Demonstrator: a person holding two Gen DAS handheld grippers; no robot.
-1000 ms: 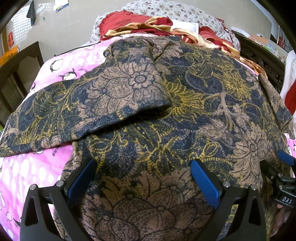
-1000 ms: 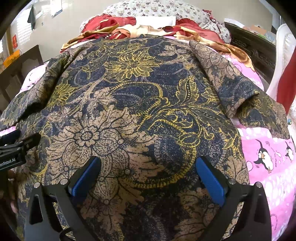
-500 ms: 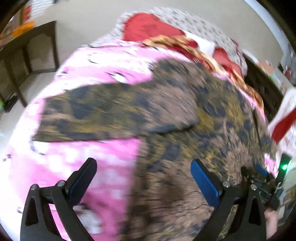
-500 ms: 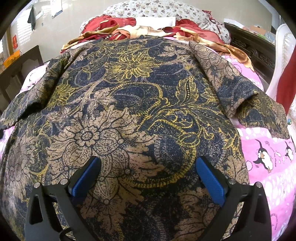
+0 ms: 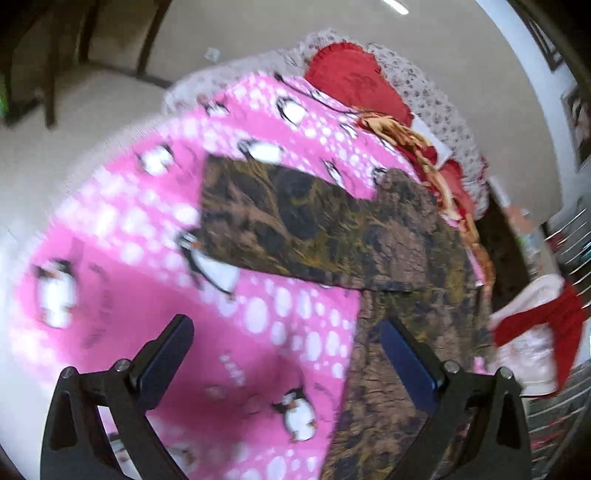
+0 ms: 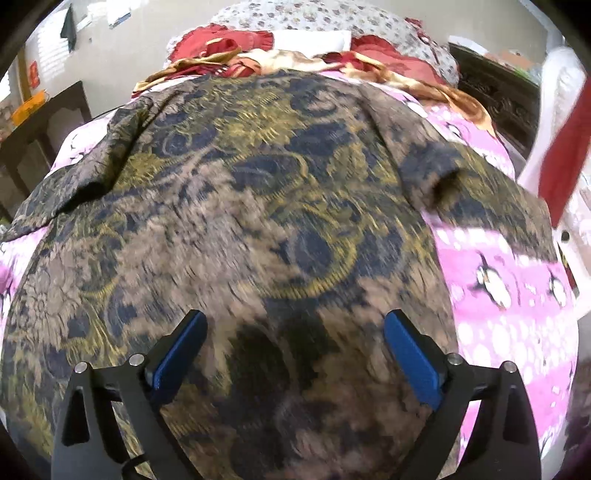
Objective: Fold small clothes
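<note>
A dark blue, brown and gold floral shirt [image 6: 258, 206] lies spread flat on a pink penguin-print blanket [image 5: 110, 258]. In the left wrist view its left sleeve [image 5: 280, 225] stretches out to the left over the blanket. My left gripper [image 5: 284, 354] is open and empty, above the blanket just left of the shirt's side edge. My right gripper [image 6: 293, 347] is open and empty, low over the shirt's lower body. The right sleeve [image 6: 476, 195] lies out to the right.
Red and floral pillows [image 6: 280, 33] and crumpled red-gold cloth [image 5: 417, 144] lie at the head of the bed. A dark wooden table [image 6: 40, 140] stands at the left, a dark headboard [image 6: 495, 96] and a white chair with red cloth [image 5: 535, 332] at the right.
My left gripper has swung left and off the shirt's hem, now over the pink blanket facing the left sleeve. My right gripper has shifted slightly; its view is blurred.
</note>
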